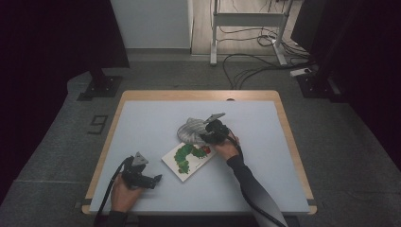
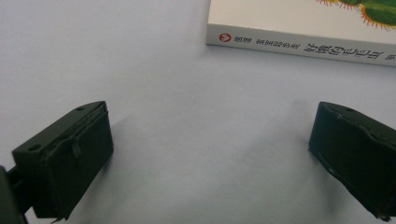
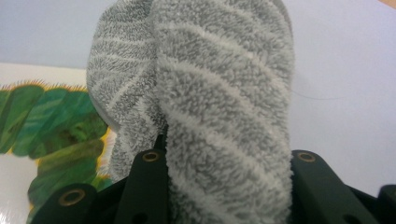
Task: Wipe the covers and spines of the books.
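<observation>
A fluffy grey cloth with pale stripes (image 1: pixel 190 130) (image 3: pixel 219 93) hangs bunched over the far corner of a white picture book (image 1: pixel 187 161) (image 3: pixel 28 140) with a green caterpillar on its cover. My right gripper (image 1: pixel 206 135) (image 3: pixel 224 177) is shut on the cloth, whose pile bulges between the two black jaws. My left gripper (image 1: pixel 156 179) (image 2: pixel 210 154) rests near the table's front left with its jaws wide open over bare tabletop. The book's spine (image 2: pixel 299 46) lies just ahead of it.
The pale table (image 1: pixel 142 123) has a wooden rim. On the floor beyond it lie cables (image 1: pixel 250 66) and a desk frame's feet (image 1: pixel 246 38). Dark stands flank both far corners.
</observation>
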`<state>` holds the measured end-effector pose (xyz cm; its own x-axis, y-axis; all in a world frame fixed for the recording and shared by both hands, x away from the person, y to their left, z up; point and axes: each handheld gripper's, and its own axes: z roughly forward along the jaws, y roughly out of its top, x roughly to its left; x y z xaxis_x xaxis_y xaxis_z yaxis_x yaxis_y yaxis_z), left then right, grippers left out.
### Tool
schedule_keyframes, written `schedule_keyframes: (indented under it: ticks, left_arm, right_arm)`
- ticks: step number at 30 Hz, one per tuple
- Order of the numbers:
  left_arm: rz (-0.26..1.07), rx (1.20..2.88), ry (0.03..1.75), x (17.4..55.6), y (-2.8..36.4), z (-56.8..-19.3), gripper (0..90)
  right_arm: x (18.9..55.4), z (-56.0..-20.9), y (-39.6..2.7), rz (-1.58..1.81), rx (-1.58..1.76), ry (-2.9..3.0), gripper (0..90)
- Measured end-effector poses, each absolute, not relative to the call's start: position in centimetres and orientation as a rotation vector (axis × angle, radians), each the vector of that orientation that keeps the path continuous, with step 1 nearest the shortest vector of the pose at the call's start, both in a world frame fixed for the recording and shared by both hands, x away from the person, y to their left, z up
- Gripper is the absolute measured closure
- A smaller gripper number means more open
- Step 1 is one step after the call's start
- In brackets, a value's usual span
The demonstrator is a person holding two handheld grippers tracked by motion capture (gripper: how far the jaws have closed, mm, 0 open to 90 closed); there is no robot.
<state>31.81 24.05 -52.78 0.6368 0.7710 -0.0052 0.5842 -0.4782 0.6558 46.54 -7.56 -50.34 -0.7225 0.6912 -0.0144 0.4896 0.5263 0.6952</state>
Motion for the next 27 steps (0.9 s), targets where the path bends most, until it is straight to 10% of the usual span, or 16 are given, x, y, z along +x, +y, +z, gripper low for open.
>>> schedule_keyframes:
  ticks: [27]
  left_arm:
    - [0.386, 2.228, 1.052, 31.8, 24.0, -52.8, 0.0]
  right_arm:
    - [46.1, -50.1, -3.8, 1.051, 0.916, 2.584, 63.6]
